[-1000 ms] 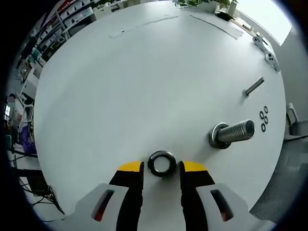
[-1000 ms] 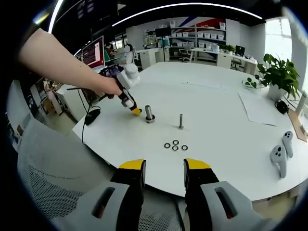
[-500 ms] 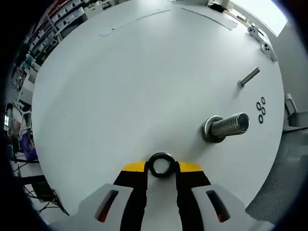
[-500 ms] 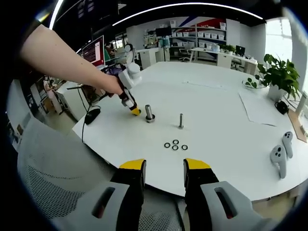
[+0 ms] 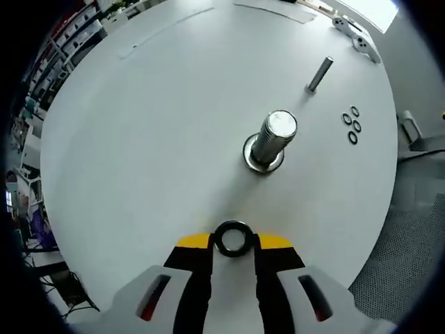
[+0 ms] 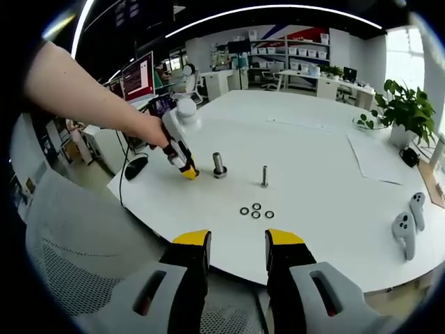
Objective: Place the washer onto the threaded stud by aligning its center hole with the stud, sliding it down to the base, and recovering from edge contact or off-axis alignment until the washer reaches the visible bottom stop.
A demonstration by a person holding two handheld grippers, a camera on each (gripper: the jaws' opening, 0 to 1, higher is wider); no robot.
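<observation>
In the left gripper view a dark ring washer point(image 5: 233, 239) sits between the yellow-tipped jaws of my left gripper point(image 5: 233, 242), which is shut on it. Ahead of it the threaded stud point(image 5: 272, 136) stands upright on its round base on the white table point(image 5: 160, 125), apart from the washer. The right gripper view has the same stud point(image 6: 219, 165) far off, with the left gripper point(image 6: 186, 170) held by a hand just left of it. My right gripper point(image 6: 236, 240) hangs open over the table's near edge, holding nothing.
A slim bolt point(image 5: 319, 74) point(image 6: 264, 175) stands past the stud, with three spare washers point(image 5: 352, 125) point(image 6: 256, 210) beside it. Two white controllers point(image 6: 407, 223) lie at the right. A mesh chair point(image 6: 76, 278) is near the table's edge. A potted plant point(image 6: 400, 111) stands far right.
The left gripper shut on the washer, then lifted and tilted, so the stud now appears nearly end-on and closer to centre. The right gripper stayed put.
</observation>
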